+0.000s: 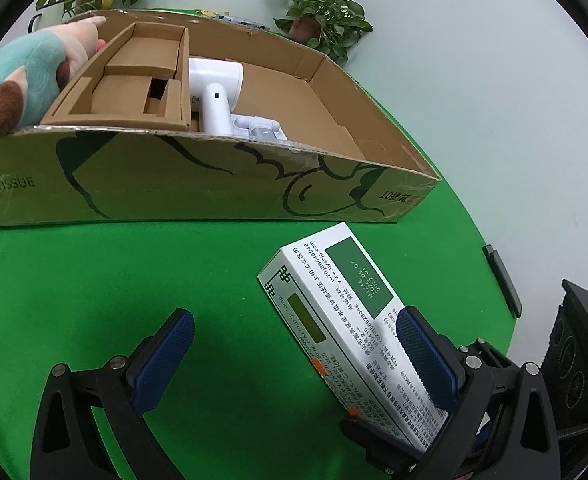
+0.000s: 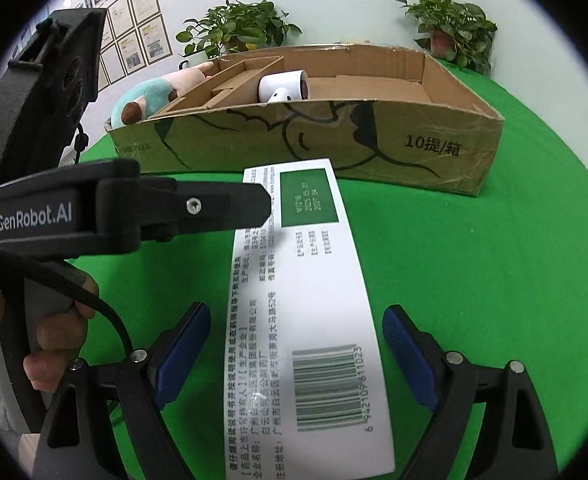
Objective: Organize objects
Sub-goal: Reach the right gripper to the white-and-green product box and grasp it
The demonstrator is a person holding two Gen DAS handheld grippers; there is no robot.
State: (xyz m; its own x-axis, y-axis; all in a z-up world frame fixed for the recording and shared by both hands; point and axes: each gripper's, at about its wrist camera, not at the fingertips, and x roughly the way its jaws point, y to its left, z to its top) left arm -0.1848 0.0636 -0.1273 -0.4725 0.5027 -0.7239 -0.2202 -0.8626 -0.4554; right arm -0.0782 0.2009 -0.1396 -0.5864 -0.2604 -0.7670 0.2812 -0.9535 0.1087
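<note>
White medicine carton lying flat on the green bench, in front of the open cardboard box

The white carton [image 2: 305, 312], printed with a green panel and a barcode, rests on the green bench [image 1: 94, 280] just in front of the cardboard box [image 2: 333, 140]. The right gripper [image 2: 297, 356] has its jaws wide, one on each side of the carton's barcode end, the pads clear of it. The left gripper [image 1: 294, 360] also stands with jaws wide; one blue pad [image 1: 421, 360] lies over the carton's far end, the other is well apart over bare cloth. Inside the box sit a white handheld appliance [image 1: 218, 92] and a cardboard insert [image 1: 134, 76]; a plush toy [image 1: 22, 76] leans at its left end. Two potted plants [image 2: 234, 28] stand behind
</note>
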